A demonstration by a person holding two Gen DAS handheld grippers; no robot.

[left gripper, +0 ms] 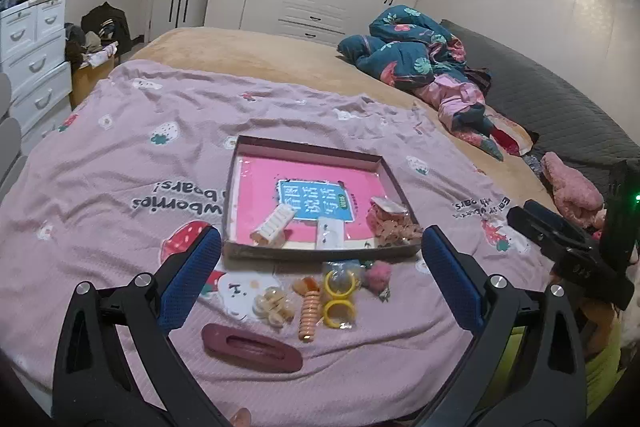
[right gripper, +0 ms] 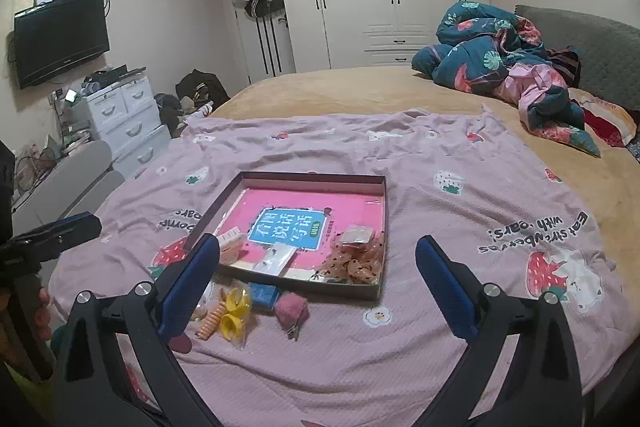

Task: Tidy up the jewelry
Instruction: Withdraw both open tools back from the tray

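Both your left gripper [left gripper: 320, 267] and right gripper [right gripper: 318, 267] hang with jaws wide and empty; the yellow rings [left gripper: 339, 297], seemingly bagged in slippery film, may squirt sideways off the soft bedspread [left gripper: 120, 167].

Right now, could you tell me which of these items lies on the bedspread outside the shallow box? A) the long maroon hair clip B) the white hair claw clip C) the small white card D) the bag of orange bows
A: the long maroon hair clip lies on the pink bedspread, nearer the camera than the shallow box, while the other three sit inside it.

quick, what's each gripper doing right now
left gripper: open, holding nothing
right gripper: open, holding nothing
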